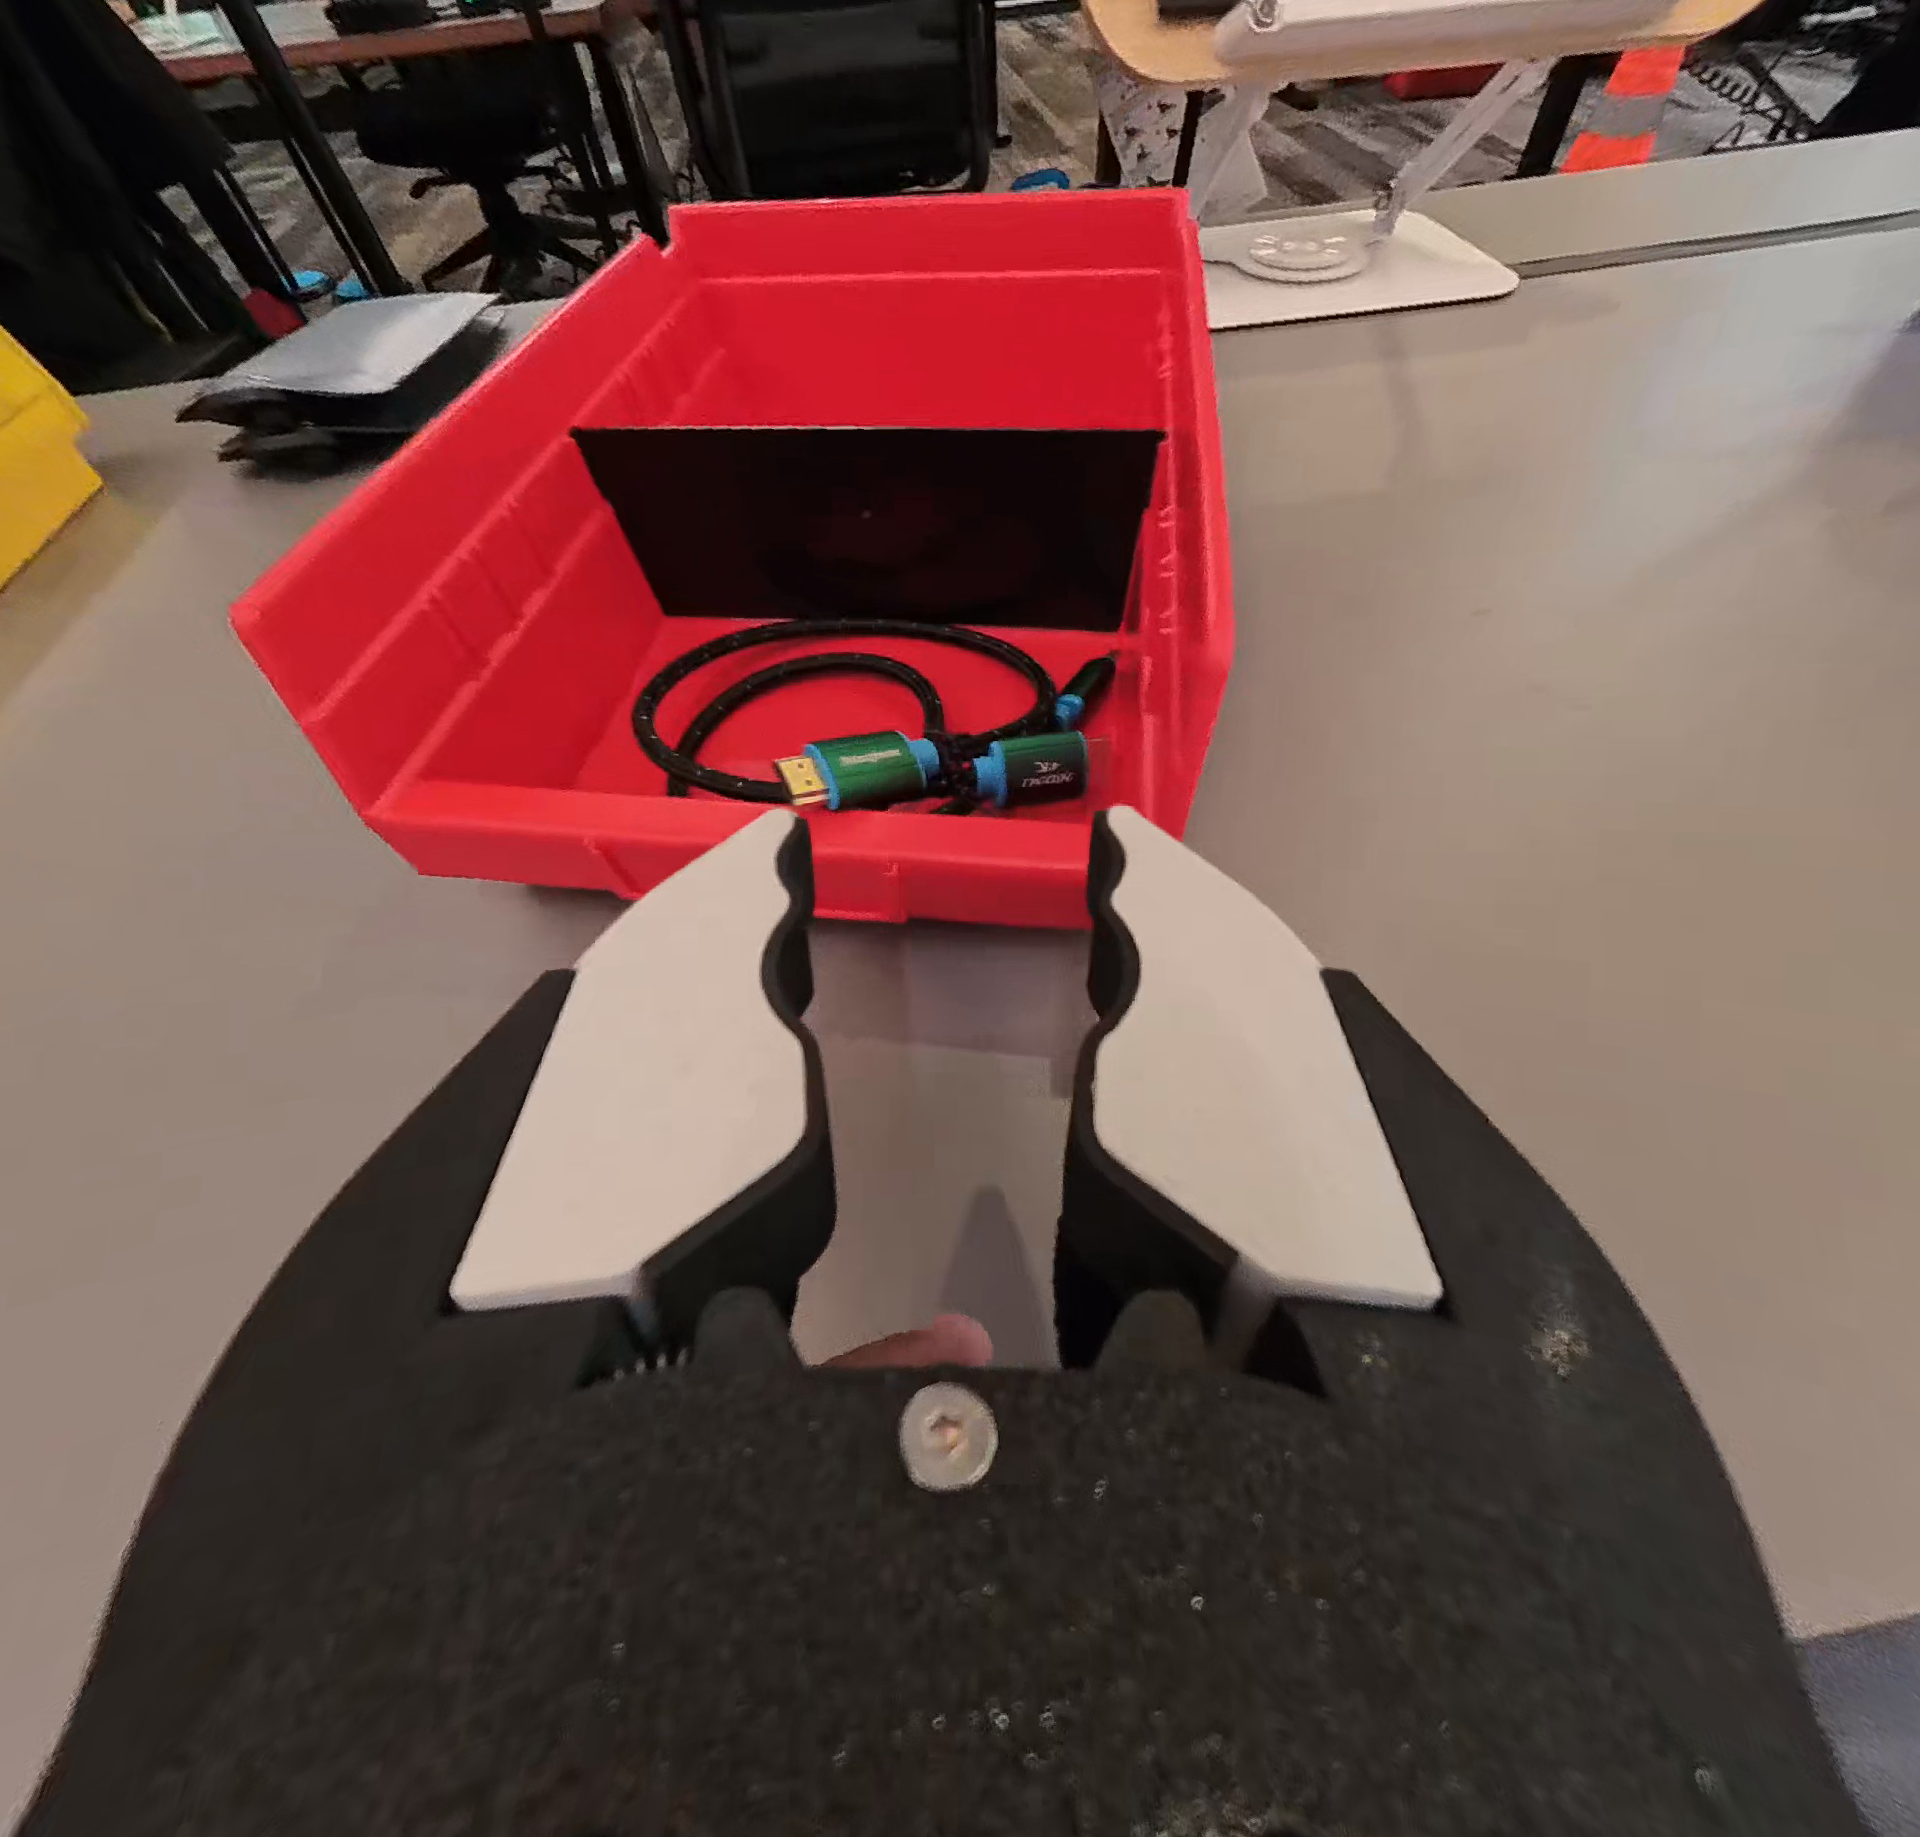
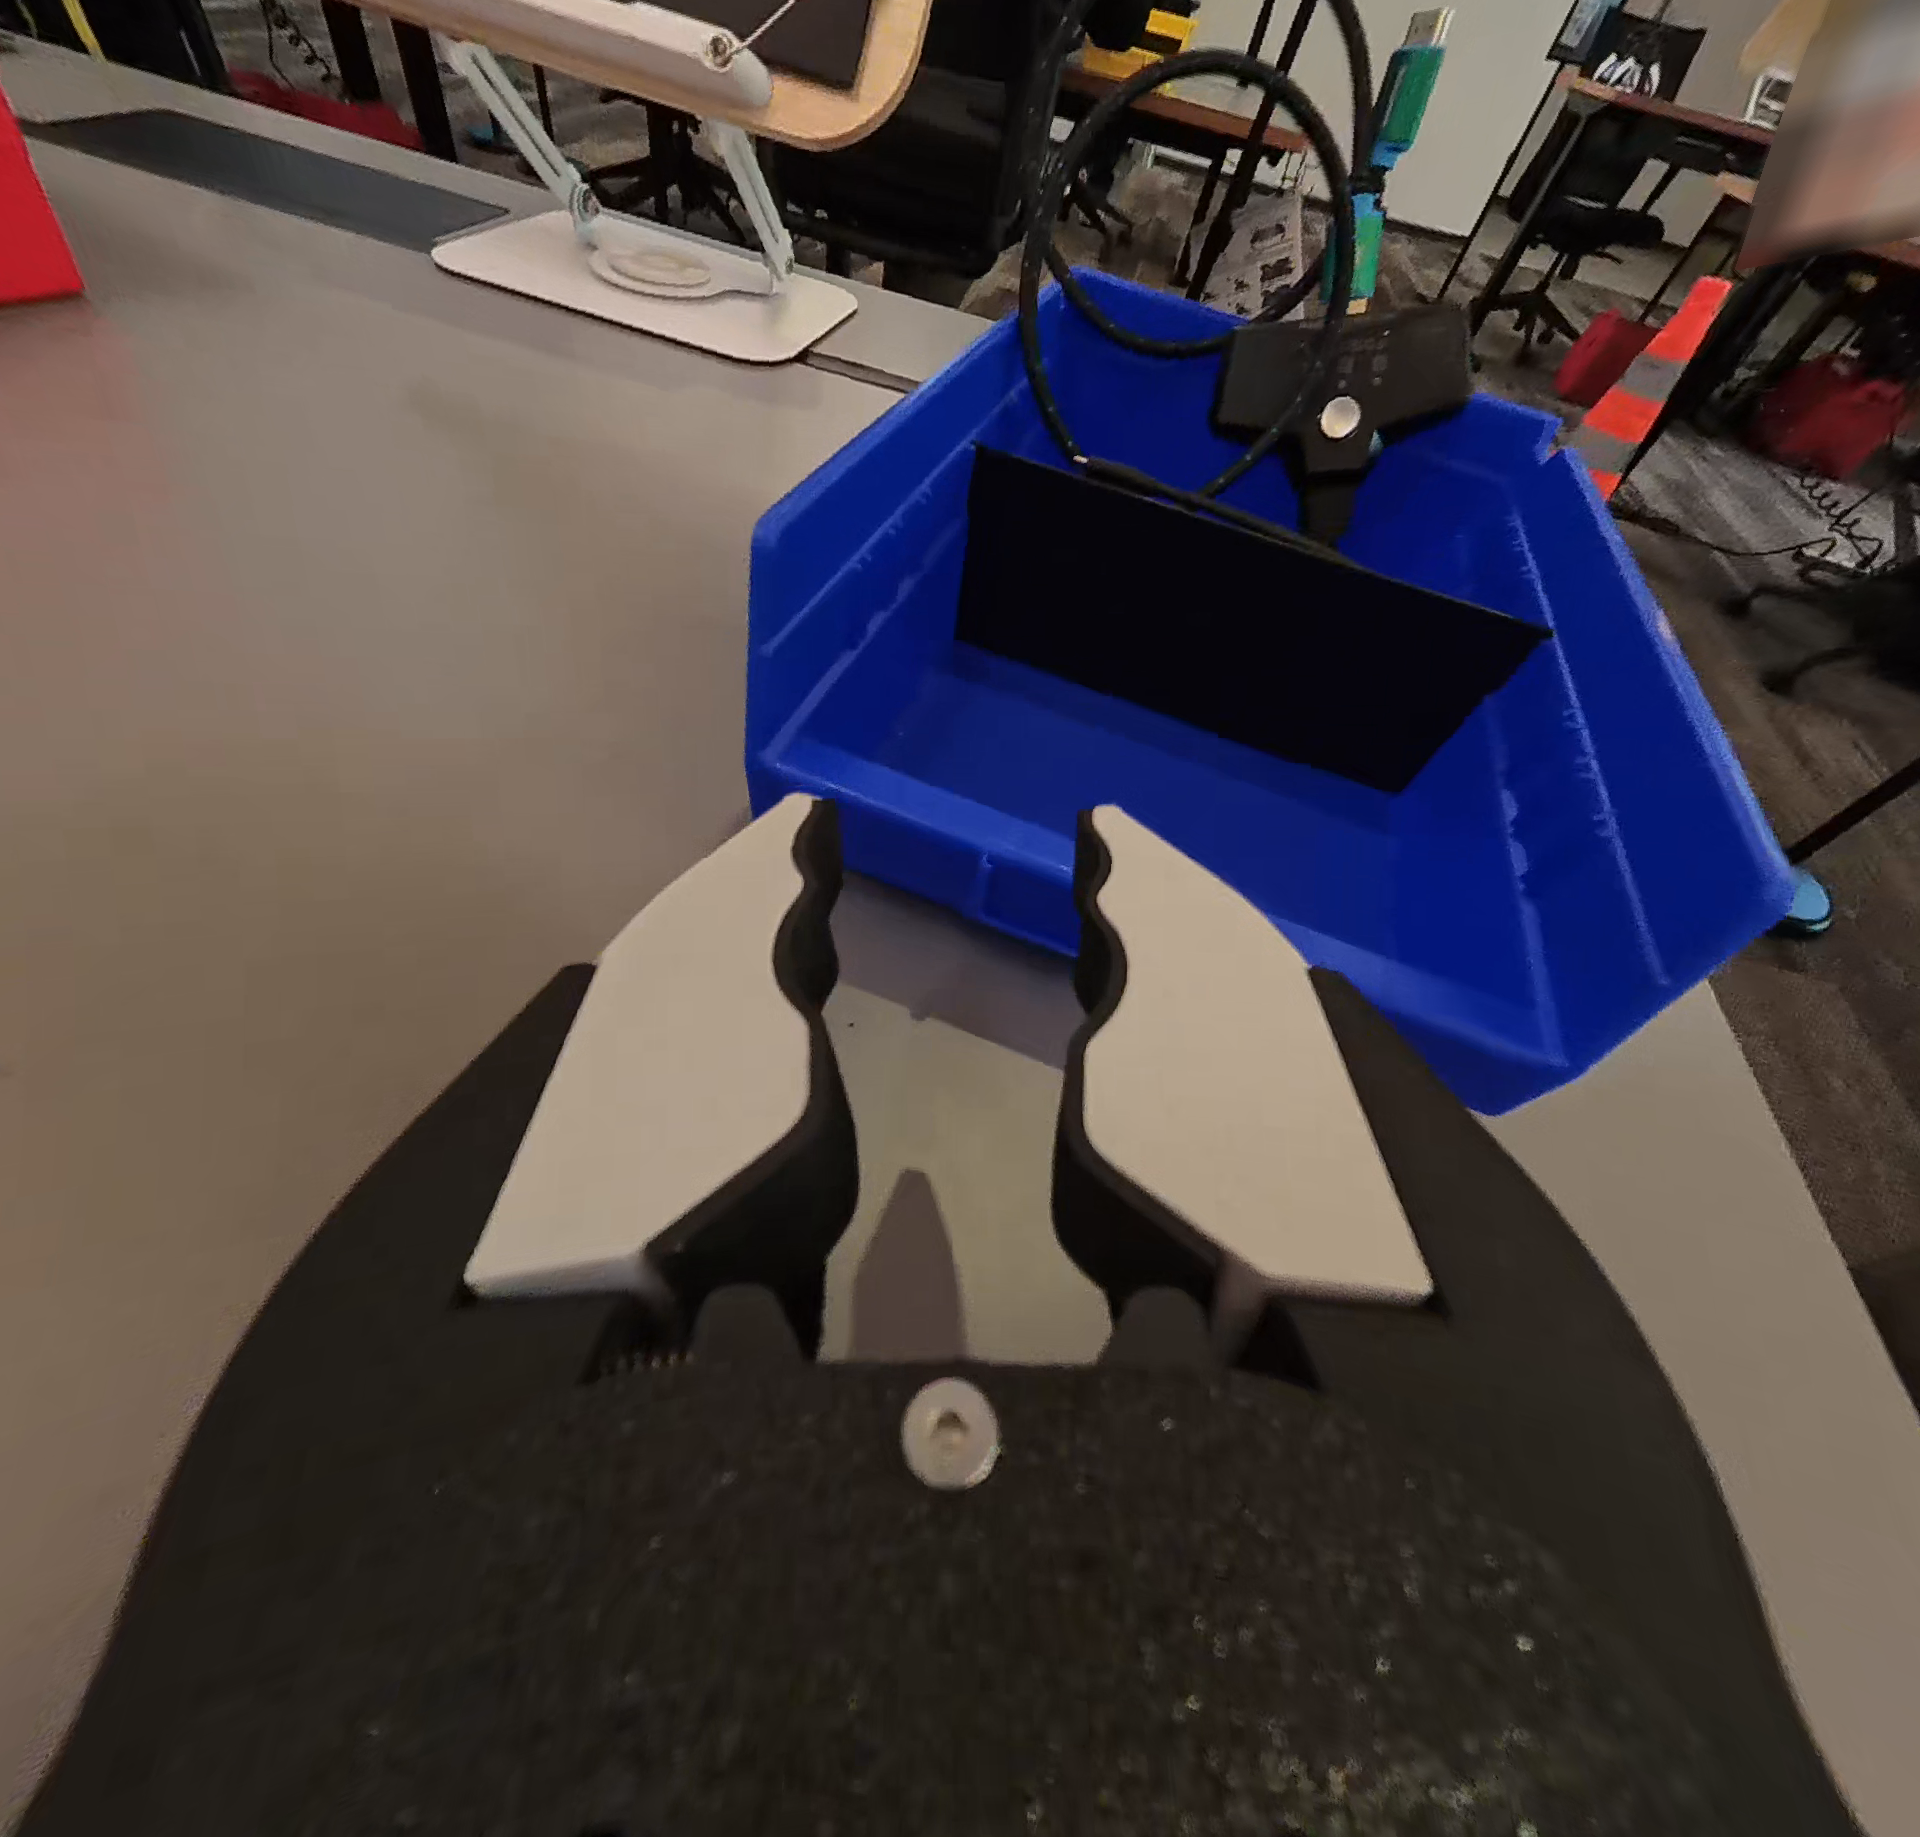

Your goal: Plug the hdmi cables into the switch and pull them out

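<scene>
A red bin (image 1: pixel 499 665) with a black divider (image 1: pixel 873 520) holds a coiled black HDMI cable (image 1: pixel 831 644) in its front compartment. The cable's green and blue plugs (image 1: pixel 883 764) lie near the front wall. My left gripper (image 1: pixel 948 831) is open and empty just before that wall. In the right wrist view, a blue bin (image 2: pixel 1351 914) has an empty front compartment. A black HDMI switch (image 2: pixel 1340 385) sticks up behind the blue bin's divider (image 2: pixel 1226 624), with a looped cable (image 2: pixel 1039 229) and green plugs (image 2: pixel 1403 104) above it. My right gripper (image 2: pixel 953 816) is open and empty before the blue bin.
A white stand (image 1: pixel 1361 270) holding a wood-edged board is at the back of the grey table (image 1: pixel 1558 644); it also shows in the right wrist view (image 2: pixel 665 281). A black pouch (image 1: pixel 343 374) and a yellow bin (image 1: pixel 31 468) lie left. The table edge (image 2: pixel 1787 1143) runs beside the blue bin.
</scene>
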Motion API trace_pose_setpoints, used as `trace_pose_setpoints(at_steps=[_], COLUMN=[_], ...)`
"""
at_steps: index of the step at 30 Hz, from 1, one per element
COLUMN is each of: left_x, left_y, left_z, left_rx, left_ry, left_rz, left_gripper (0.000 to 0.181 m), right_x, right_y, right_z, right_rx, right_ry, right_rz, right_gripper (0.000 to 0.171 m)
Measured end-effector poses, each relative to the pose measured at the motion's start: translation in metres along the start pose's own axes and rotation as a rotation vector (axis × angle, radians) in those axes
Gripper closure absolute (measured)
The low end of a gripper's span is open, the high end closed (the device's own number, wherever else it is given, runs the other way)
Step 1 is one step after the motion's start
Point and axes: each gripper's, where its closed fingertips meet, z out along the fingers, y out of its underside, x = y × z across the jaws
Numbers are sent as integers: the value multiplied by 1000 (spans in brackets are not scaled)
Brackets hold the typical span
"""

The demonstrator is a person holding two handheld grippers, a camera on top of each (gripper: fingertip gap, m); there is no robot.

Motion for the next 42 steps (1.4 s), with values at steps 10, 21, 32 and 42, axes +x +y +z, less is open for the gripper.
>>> trace_pose_setpoints(at_steps=[10,21,32,42], left_x=[-6,13,200,396], left_y=[11,1,-57,-60], left_z=[3,-3,17,88], left_rx=[-39,-10,85,-27], left_ry=[-12,-4,435,764], left_rz=[-19,28,118,173], left_gripper=[132,132,118,113], right_x=[-5,-16,-72,-75], right_y=[2,-6,-23,-54], right_z=[-3,-2,59,1], right_rx=[8,45,-18,150], right_ry=[-71,-161,-248,-477], right_rz=[101,168,-4,283], right_gripper=[127,111,80,105])
